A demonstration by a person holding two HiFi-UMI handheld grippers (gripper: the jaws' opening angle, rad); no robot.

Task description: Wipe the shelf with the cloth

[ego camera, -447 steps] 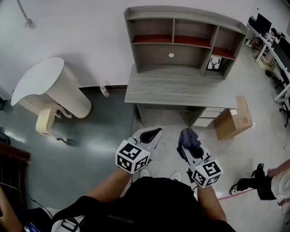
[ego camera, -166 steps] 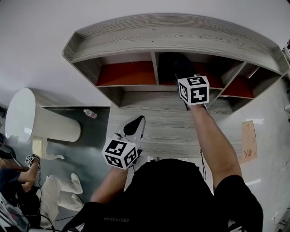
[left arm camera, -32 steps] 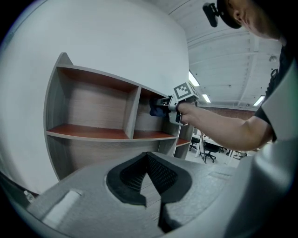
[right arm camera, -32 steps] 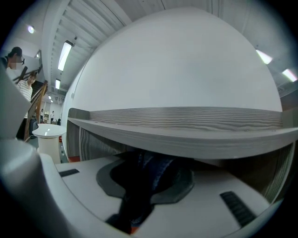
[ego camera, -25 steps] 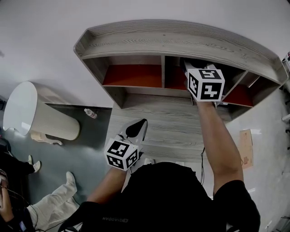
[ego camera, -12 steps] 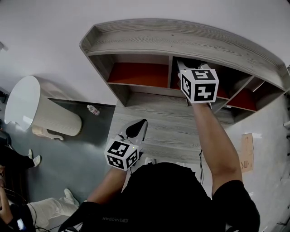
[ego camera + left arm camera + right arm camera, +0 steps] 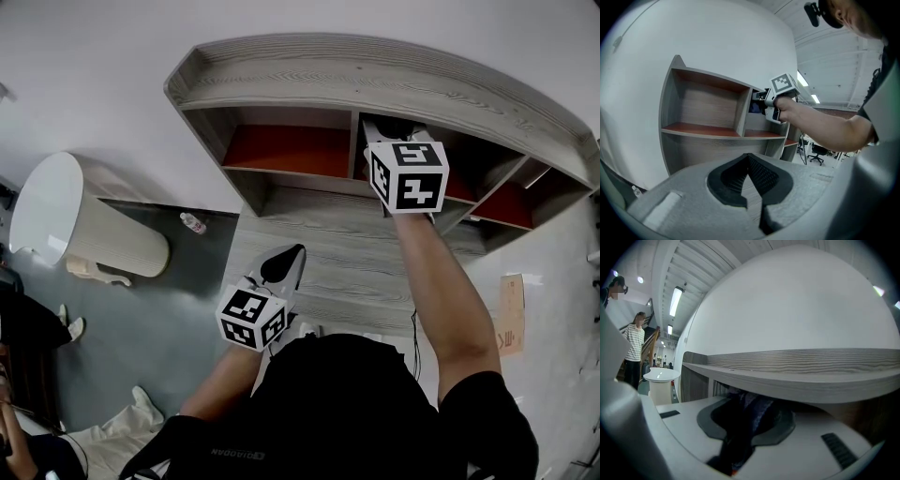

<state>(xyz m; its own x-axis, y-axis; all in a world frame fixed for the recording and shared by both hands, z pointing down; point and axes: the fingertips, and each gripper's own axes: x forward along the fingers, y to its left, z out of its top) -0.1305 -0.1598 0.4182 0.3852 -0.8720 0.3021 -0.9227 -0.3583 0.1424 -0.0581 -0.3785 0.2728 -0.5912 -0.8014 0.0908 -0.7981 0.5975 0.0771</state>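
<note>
The grey wooden shelf unit (image 7: 375, 80) with red-brown boards stands on a desk in the head view. My right gripper (image 7: 395, 131) reaches into the middle upper compartment, shut on a dark blue cloth (image 7: 752, 414) that bunches between its jaws, just under the top board (image 7: 811, 376). In the left gripper view that right gripper (image 7: 769, 100) holds the cloth (image 7: 754, 107) beside the upright divider. My left gripper (image 7: 282, 265) hangs low over the desk's front, shut with nothing in it; its pads (image 7: 761, 174) meet at the tip.
The grey desk top (image 7: 319, 248) lies under the shelf. A white round table (image 7: 66, 211) stands left, with a small bottle (image 7: 190, 223) on the floor by the wall. A cardboard box (image 7: 511, 314) sits right. A person's legs (image 7: 103, 427) show bottom left.
The right gripper with the cloth has slid left inside the middle compartment, nearer the divider. The left gripper has stayed where it was.
</note>
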